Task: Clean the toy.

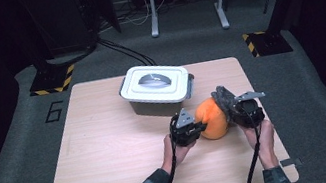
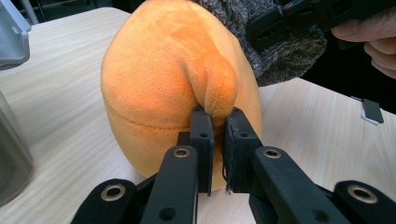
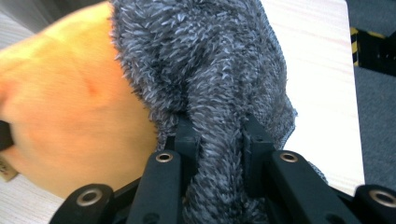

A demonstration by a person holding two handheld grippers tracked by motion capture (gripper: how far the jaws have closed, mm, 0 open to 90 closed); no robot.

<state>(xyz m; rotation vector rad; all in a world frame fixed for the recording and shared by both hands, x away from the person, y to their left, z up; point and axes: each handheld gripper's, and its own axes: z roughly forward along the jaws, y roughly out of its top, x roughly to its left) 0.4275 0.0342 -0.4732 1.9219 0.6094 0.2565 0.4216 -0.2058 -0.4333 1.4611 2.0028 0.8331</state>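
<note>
An orange plush toy (image 1: 211,118) sits on the wooden table, right of centre. My left gripper (image 1: 196,127) is shut on a fold of its orange fabric (image 2: 212,93), pinched between the jaws from the left side. A grey fuzzy knit piece (image 1: 223,97) drapes over the toy's right side. My right gripper (image 1: 232,110) is shut on a bunch of that grey knit (image 3: 219,140), which fills the gap between its jaws. In the left gripper view the grey knit (image 2: 280,56) lies on the toy's upper right, with the right gripper and a hand behind it.
A grey box with a white lid (image 1: 156,88) stands just behind the toy, near the table's far edge; its corner (image 2: 11,42) is close on the left in the left gripper view. Bare wooden table (image 1: 110,151) spreads to the left. Floor stands lie beyond.
</note>
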